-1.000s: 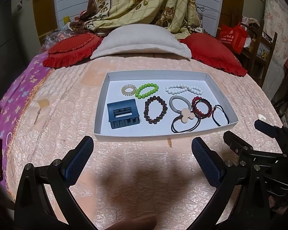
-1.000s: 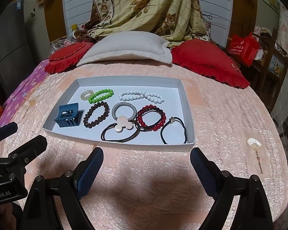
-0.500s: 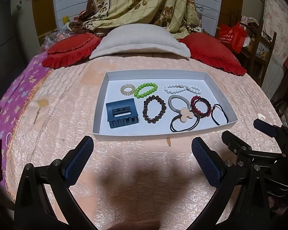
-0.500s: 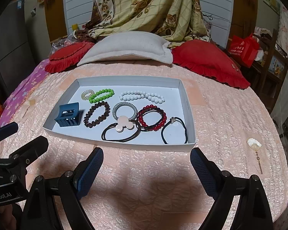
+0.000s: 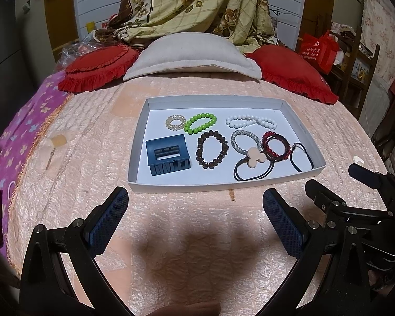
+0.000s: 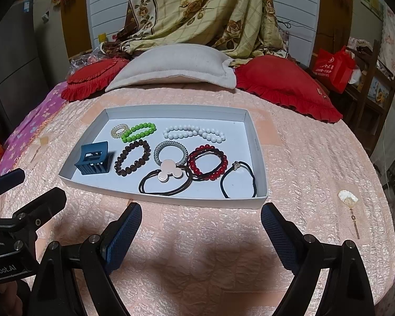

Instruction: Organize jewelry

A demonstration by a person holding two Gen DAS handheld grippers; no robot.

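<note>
Nine pieces sit inside the white tray (image 5: 300, 129) on the bed (image 5: 197, 223), and both grippers hang back on the near side with nothing in them. Working left to right across the tray: a blue hair claw (image 5: 168, 154) in the near left corner, a clear coil hair tie (image 5: 175, 122) and a green bead bracelet (image 5: 200, 123) touching each other behind it, then a brown bead bracelet (image 5: 212, 149) in the middle. Next comes a silver mesh band (image 5: 246, 141) with a pink mouse-head hair tie (image 5: 253, 164) lapping over it, a white bead bracelet (image 5: 251, 121) along the far side, a red bead bracelet (image 5: 275, 145) touching the pink tie's cord, and a thin black cord loop (image 5: 301, 157) at the right end.

So the tray looks well filled, but the job does not seem finished. Off to the left on the bed lies a small dangling earring (image 5: 55, 144), well apart from the tray, and off to the right a shell-shaped one (image 6: 348, 202), likewise outside. Those two look like what is left to collect.

The left gripper (image 5: 194, 218) has its fingers (image 5: 110, 218) spread wide over bare quilt; the right gripper (image 6: 201, 233) is the same, fingers (image 6: 277, 234) wide apart and empty.
</note>
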